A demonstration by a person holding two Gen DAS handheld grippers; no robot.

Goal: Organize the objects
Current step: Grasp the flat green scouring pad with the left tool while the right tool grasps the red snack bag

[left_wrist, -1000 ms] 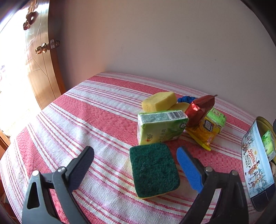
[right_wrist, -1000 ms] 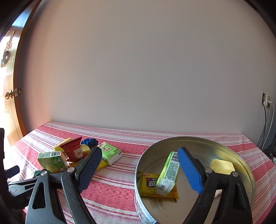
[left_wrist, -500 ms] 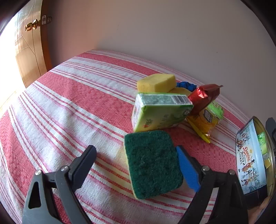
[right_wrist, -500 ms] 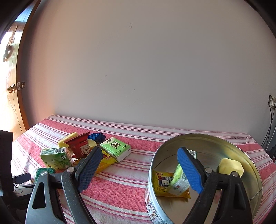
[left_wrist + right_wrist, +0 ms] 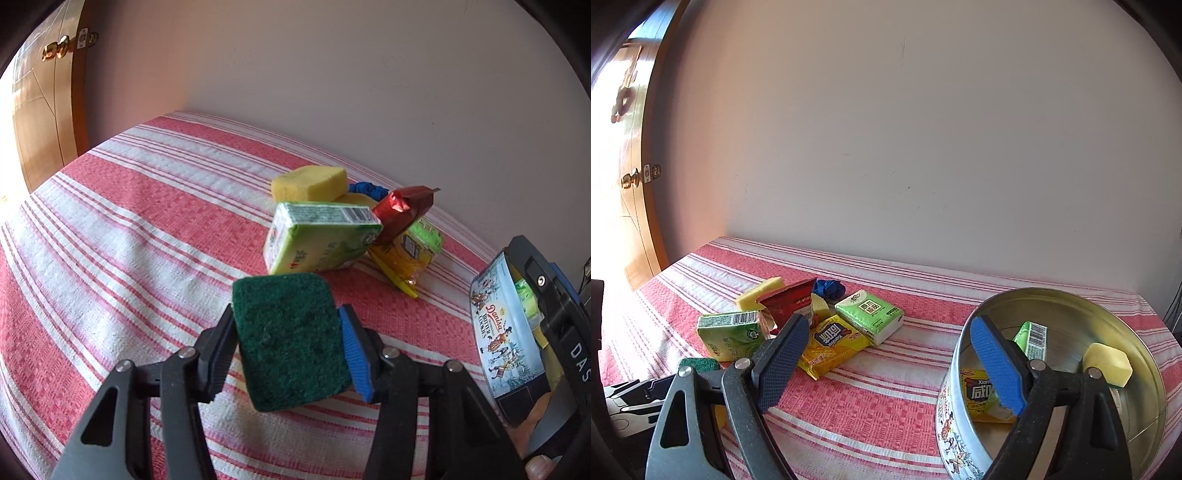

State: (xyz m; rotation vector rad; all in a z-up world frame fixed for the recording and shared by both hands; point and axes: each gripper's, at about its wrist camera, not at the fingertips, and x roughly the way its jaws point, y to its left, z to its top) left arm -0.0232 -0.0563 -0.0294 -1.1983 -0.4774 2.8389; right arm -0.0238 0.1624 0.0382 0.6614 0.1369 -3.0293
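Note:
A dark green scouring sponge [image 5: 291, 343] lies on the red-striped cloth [image 5: 129, 240]. My left gripper [image 5: 287, 314] has its jaws closing on the sponge, and both pads touch its side edges. In the right wrist view only a corner of this sponge [image 5: 698, 363] shows. The right gripper [image 5: 889, 325] stands open beside the round biscuit tin [image 5: 1071, 306], its blue finger in front of the tin's inside, nothing gripped. The tin holds a yellow packet [image 5: 975, 395], a green carton [image 5: 1032, 336] and a yellow sponge [image 5: 1106, 363].
Just beyond the held sponge lies a pile: a green carton [image 5: 321, 240], a yellow sponge [image 5: 310, 182], a red packet [image 5: 402, 210], a yellow snack packet [image 5: 410, 258], a blue item [image 5: 369, 190] and a green tissue pack [image 5: 868, 314]. A wall stands behind, a wooden door [image 5: 44, 110] at left.
The left jaws have closed from wide apart onto the green sponge's sides, and the gripper has tipped lower. The right gripper has shifted slightly, so the tin sits further right in its view.

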